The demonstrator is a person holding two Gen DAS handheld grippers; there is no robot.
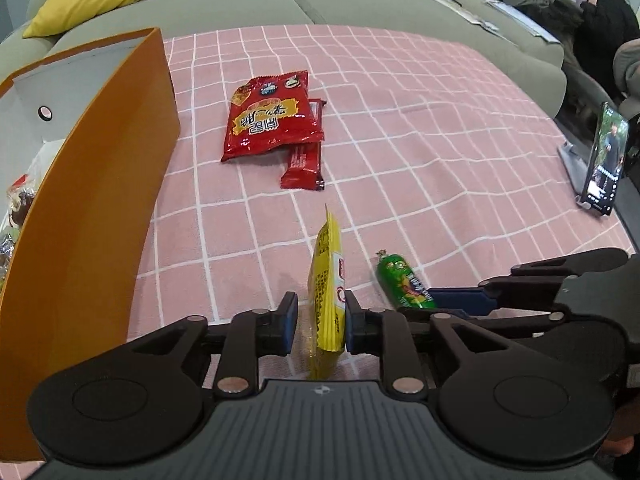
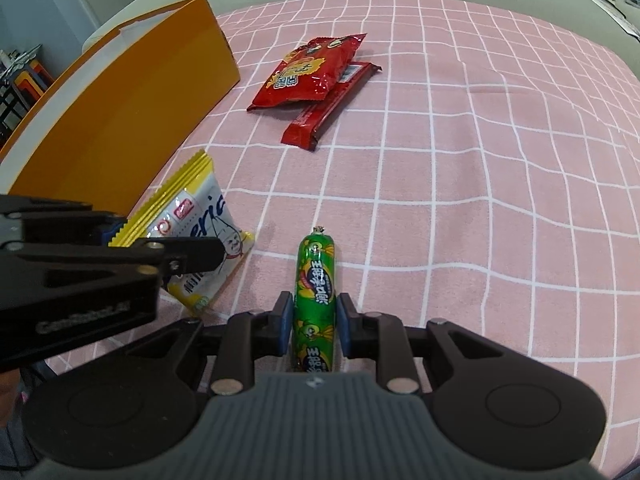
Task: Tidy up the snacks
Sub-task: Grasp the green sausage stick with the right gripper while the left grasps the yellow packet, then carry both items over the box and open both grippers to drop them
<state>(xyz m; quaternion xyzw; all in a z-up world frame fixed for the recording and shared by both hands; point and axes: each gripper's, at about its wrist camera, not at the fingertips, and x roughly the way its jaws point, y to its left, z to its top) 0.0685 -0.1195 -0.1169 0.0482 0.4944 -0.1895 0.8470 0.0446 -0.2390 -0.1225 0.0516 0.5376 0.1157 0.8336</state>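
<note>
L gripper [image 1: 320, 322] jaws slack round yellow packet [image 1: 326, 280], may drop short of orange box [image 1: 100, 184]; R gripper [image 2: 314, 326] pinching green sausage [image 2: 315, 300].

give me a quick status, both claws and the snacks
Left claw open around yellow packet. Right claw shut on green sausage. Red bag overlapping red bar, untouched. Nothing blocking.

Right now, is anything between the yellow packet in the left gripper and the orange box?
Nothing visible. Only bare pink cloth lies between the yellow packet and the orange box; the red snacks lie further away.
</note>
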